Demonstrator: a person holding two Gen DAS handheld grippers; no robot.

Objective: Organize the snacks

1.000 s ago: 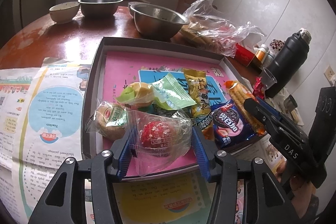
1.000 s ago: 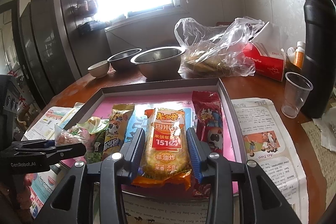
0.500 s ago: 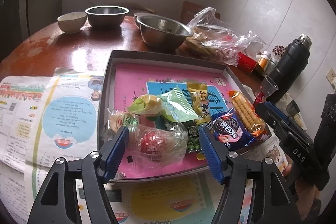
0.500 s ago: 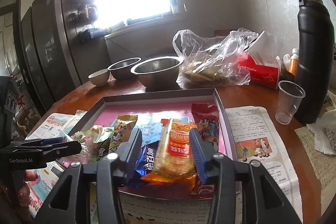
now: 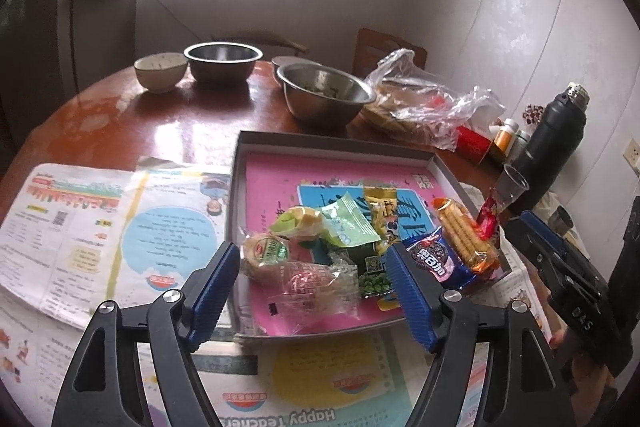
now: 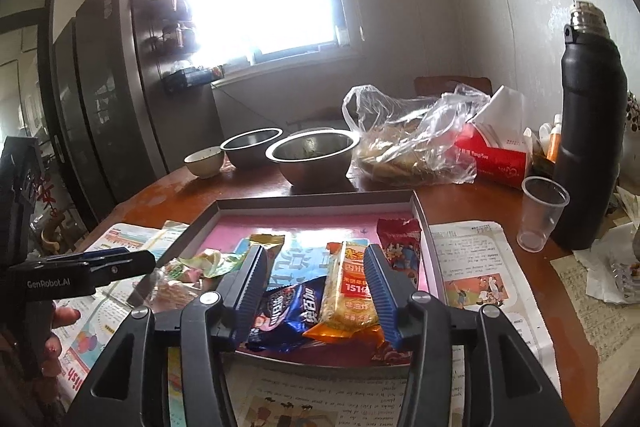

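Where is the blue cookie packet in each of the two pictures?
Left wrist view: the blue cookie packet lies at the tray's near right side, just right of the blue fingers.
Right wrist view: the blue cookie packet lies low in the middle, between the blue fingers.
Shared landmark: the orange cracker packet lies right beside it in both views.

pink tray (image 5: 272, 183), blue cookie packet (image 5: 434, 261)

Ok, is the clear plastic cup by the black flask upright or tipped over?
Upright. The clear plastic cup stands on its base on the table, mouth up, beside the black flask. It looks empty.
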